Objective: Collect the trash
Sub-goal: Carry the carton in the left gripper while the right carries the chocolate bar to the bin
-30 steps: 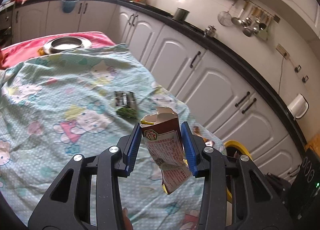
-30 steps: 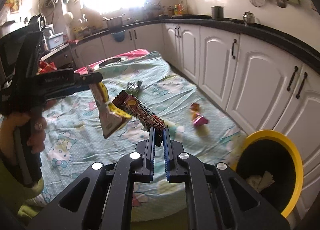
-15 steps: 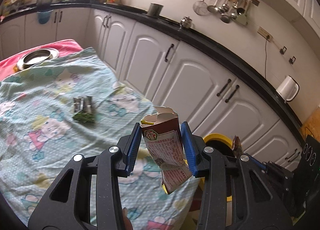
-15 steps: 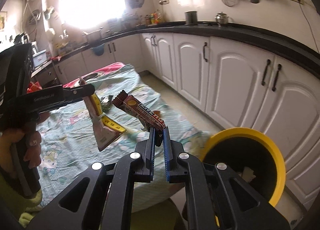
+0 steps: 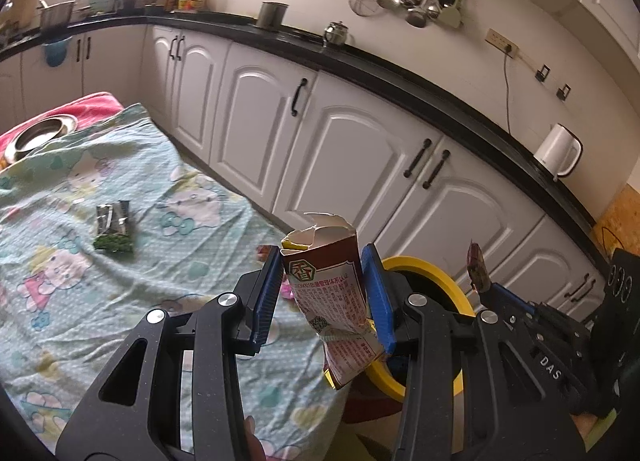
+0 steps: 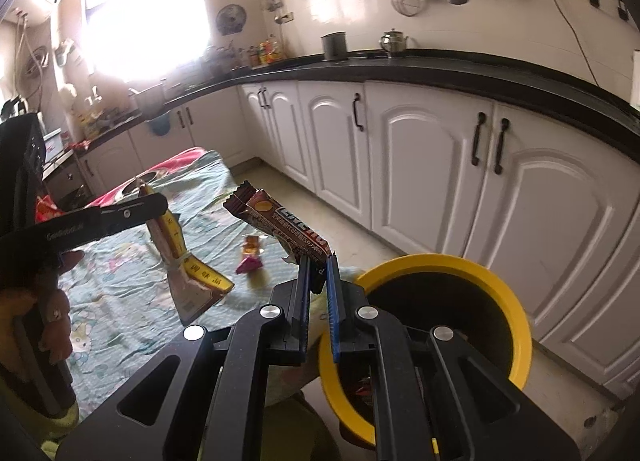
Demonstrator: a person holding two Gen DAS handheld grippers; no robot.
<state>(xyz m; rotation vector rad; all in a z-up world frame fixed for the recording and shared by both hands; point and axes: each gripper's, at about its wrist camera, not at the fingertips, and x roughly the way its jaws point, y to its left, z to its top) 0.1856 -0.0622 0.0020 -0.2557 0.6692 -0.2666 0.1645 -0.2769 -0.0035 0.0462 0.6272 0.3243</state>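
My left gripper (image 5: 323, 265) is shut on a torn brown carton (image 5: 332, 293), held upright in the air near the table's end; the carton also shows in the right wrist view (image 6: 180, 257). My right gripper (image 6: 318, 273) is shut on a brown snack bar wrapper (image 6: 280, 221), held just left of the rim of the yellow bin (image 6: 516, 321). The bin (image 5: 432, 273) stands on the floor beyond the table's end, with some trash inside. A green-and-black packet (image 5: 114, 225) and a pink wrapper (image 6: 249, 265) lie on the tablecloth.
The table carries a light blue cartoon-print cloth (image 5: 60, 281). A metal bowl (image 5: 38, 135) sits at its far end on a pink cloth. White cabinets (image 5: 340, 149) under a black counter run along the right, with a narrow floor aisle between.
Both grippers have swung right towards the yellow bin with their loads still held. The bin now fills more of the right wrist view, and the table has slid left.
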